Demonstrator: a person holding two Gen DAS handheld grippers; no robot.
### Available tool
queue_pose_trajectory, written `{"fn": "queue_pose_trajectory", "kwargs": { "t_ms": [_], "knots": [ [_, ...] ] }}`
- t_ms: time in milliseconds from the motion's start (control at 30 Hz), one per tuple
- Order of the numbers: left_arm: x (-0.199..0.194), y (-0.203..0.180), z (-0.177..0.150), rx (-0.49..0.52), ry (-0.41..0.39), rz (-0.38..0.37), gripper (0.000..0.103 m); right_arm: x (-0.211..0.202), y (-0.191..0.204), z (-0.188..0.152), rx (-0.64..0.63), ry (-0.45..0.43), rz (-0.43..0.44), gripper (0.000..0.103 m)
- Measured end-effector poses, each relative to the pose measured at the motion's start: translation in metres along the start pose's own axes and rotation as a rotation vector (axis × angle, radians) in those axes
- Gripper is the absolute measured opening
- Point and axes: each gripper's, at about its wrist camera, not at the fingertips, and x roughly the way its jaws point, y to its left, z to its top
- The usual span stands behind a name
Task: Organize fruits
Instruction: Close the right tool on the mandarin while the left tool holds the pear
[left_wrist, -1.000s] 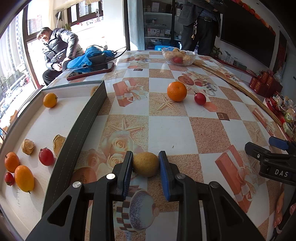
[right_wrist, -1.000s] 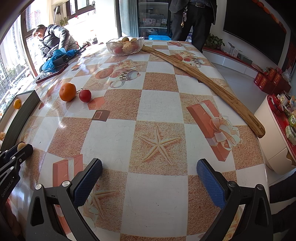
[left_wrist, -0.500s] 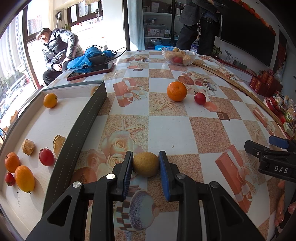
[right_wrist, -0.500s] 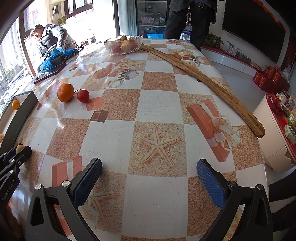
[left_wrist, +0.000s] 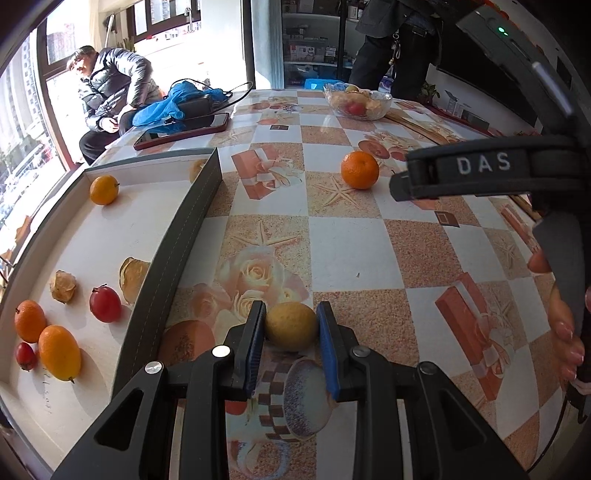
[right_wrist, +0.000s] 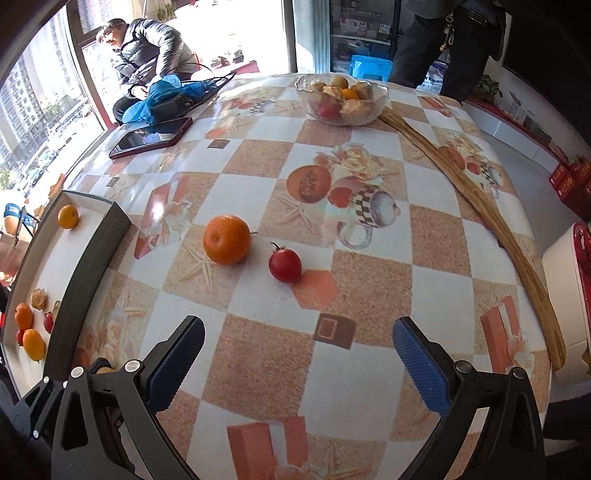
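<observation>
My left gripper (left_wrist: 291, 326) is shut on a small yellow fruit (left_wrist: 291, 325) just above the tablecloth, beside the dark wall of the white tray (left_wrist: 177, 236). The tray holds several fruits: oranges (left_wrist: 104, 189), a red fruit (left_wrist: 105, 303) and papery husked ones (left_wrist: 63, 286). An orange (right_wrist: 226, 239) and a small red fruit (right_wrist: 284, 264) lie on the table ahead of my right gripper (right_wrist: 299, 350), which stands open with nothing between its fingers. In the left wrist view the right gripper's body (left_wrist: 480, 171) crosses the upper right and hides the red fruit.
A glass bowl (right_wrist: 343, 98) of fruit stands at the far end of the table. A long wooden strip (right_wrist: 476, 206) runs down the right side. A red-cased phone (right_wrist: 151, 137) and blue cloth (right_wrist: 166, 94) lie far left. One person sits by the window, another stands behind the table.
My right gripper has swung left and forward toward the orange and red fruit, which now sit much closer ahead of it. My left gripper has stayed put, holding the yellow fruit.
</observation>
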Motion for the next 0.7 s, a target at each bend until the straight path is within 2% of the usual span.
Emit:
{"fn": "queue_pose_trajectory", "kwargs": {
  "t_ms": [167, 300, 333, 400, 433, 467, 500, 567, 700],
  "knots": [
    [0.000, -0.002, -0.002, 0.017, -0.014, 0.017, 0.031, 0.020, 0.044, 0.035, -0.143, -0.051, -0.040, 0.102],
    [0.000, -0.001, -0.003, 0.012, -0.031, 0.010, 0.031, 0.050, 0.054, 0.045, -0.162, 0.002, -0.032, 0.101],
    [0.000, -0.002, -0.004, 0.016, -0.035, 0.012, 0.031, 0.056, 0.054, 0.044, -0.154, 0.017, -0.019, 0.091],
    [-0.001, -0.004, -0.005, 0.027, -0.041, 0.019, 0.031, 0.061, 0.053, 0.043, -0.125, 0.023, 0.029, 0.086],
    [-0.001, -0.004, -0.005, 0.029, -0.044, 0.019, 0.031, 0.060, 0.054, 0.043, -0.114, 0.018, 0.024, 0.076],
    [-0.001, -0.004, -0.005, 0.029, -0.046, 0.018, 0.031, 0.058, 0.056, 0.043, -0.112, 0.008, 0.023, 0.064],
    [-0.001, -0.004, -0.006, 0.027, -0.048, 0.015, 0.031, 0.055, 0.058, 0.043, -0.115, 0.004, 0.015, 0.034],
    [-0.001, -0.003, -0.006, 0.024, -0.051, 0.010, 0.031, 0.049, 0.062, 0.044, -0.109, 0.023, 0.042, 0.036],
    [-0.003, -0.003, -0.009, 0.021, -0.056, 0.004, 0.031, 0.012, 0.065, 0.033, -0.133, -0.025, 0.066, 0.036]
  ]
}}
